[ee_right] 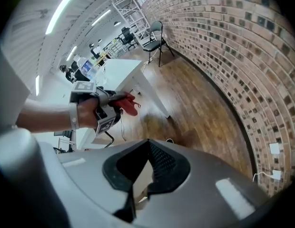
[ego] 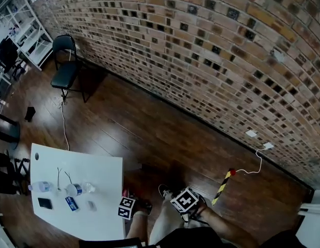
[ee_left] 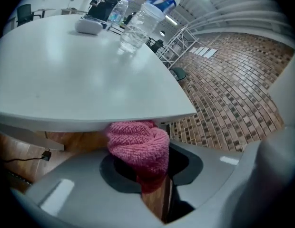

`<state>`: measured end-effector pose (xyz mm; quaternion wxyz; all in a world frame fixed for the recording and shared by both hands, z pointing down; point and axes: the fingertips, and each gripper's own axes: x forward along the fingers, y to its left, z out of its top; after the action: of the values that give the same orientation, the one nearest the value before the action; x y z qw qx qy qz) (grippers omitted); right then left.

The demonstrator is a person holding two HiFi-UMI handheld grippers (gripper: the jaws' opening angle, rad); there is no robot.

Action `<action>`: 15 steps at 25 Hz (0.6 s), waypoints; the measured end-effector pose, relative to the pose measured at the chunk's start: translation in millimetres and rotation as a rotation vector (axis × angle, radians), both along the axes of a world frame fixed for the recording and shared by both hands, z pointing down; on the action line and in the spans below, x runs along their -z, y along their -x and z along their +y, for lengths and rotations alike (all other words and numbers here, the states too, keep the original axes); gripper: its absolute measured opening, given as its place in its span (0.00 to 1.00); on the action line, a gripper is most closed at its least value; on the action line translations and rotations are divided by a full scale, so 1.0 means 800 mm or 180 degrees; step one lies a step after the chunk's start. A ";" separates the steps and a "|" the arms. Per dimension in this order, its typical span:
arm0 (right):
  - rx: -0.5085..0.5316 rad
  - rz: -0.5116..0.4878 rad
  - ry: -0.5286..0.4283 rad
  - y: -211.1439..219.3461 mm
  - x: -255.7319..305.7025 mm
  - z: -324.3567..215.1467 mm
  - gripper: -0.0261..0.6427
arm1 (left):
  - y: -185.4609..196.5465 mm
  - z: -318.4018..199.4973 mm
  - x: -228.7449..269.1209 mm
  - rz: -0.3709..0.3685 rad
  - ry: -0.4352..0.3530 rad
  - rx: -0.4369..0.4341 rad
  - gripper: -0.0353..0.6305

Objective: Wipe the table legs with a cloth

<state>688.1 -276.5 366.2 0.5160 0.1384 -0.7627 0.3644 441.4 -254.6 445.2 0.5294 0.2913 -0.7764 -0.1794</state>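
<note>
The white table [ego: 93, 169] stands at the lower left of the head view. My left gripper [ego: 128, 206] hovers at its near right corner, shut on a pink cloth [ee_left: 140, 146] that bulges out between the jaws just under the table's edge [ee_left: 114, 120]. In the right gripper view the left gripper [ee_right: 97, 110] carries the cloth [ee_right: 127, 102] beside a white table leg [ee_right: 154, 99]. My right gripper [ee_right: 138, 179] is shut with nothing in it, and it sits to the right of the left one [ego: 185, 200] above the wooden floor.
Two water bottles [ego: 77, 189], a phone [ego: 45, 203] and a small blue item [ego: 71, 204] lie on the table. A black chair [ego: 64, 66] stands by the brick wall [ego: 211, 50]. A yellow-black striped post [ego: 222, 186] and a white cable [ego: 257, 164] lie on the floor to the right.
</note>
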 end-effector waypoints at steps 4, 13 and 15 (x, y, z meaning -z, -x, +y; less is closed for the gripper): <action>0.0026 0.0019 0.0168 0.002 -0.007 -0.032 0.04 | 0.004 -0.064 0.002 -0.0029 -0.0050 -0.0048 0.22; 0.0552 -0.0060 0.0479 -0.003 -0.061 -0.128 0.04 | 0.021 -0.172 -0.010 -0.0402 0.0006 -0.0003 0.22; 0.0684 -0.0053 0.0585 -0.009 -0.070 -0.151 0.04 | 0.031 -0.175 -0.019 -0.0484 0.0070 0.0114 0.22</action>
<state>695.3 -397.1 422.0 0.5563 0.0051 -0.7408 0.3766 416.6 -394.8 460.6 0.4688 0.2843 -0.8213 -0.1577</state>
